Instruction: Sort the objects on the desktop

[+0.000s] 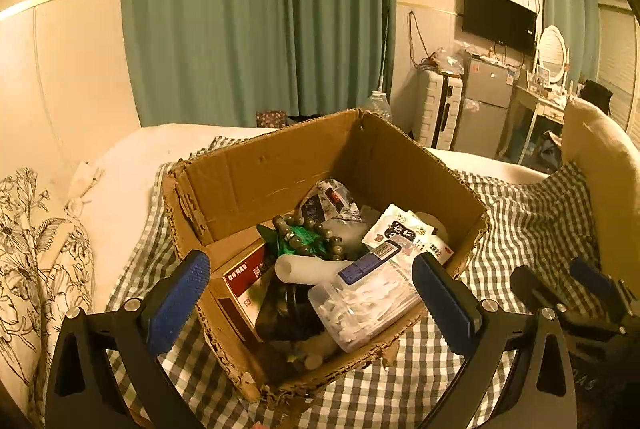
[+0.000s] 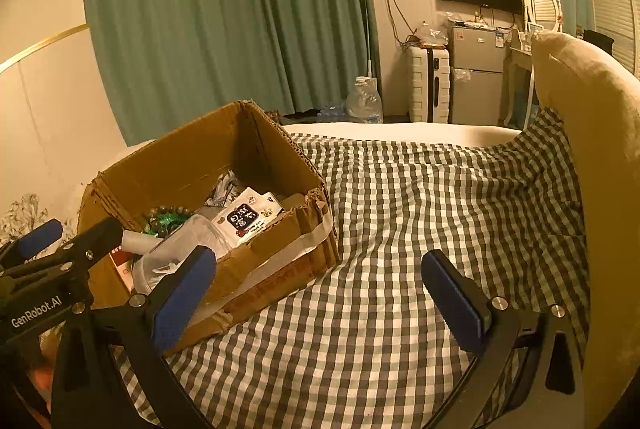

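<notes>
Cardboard box [image 1: 280,165] of clutter sits on checked cloth [image 2: 400,229] beside pillow [image 2: 592,149]; both jaws open, empty.

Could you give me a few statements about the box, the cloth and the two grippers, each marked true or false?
1. The cardboard box stands on a checked cloth. True.
2. The box is empty. False: it holds a bead bracelet, a clear tub of floss picks and more.
3. The left gripper grips the bracelet. False: its jaws are wide open and hold nothing.
4. The right gripper is open over bare cloth beside the box. True.
</notes>
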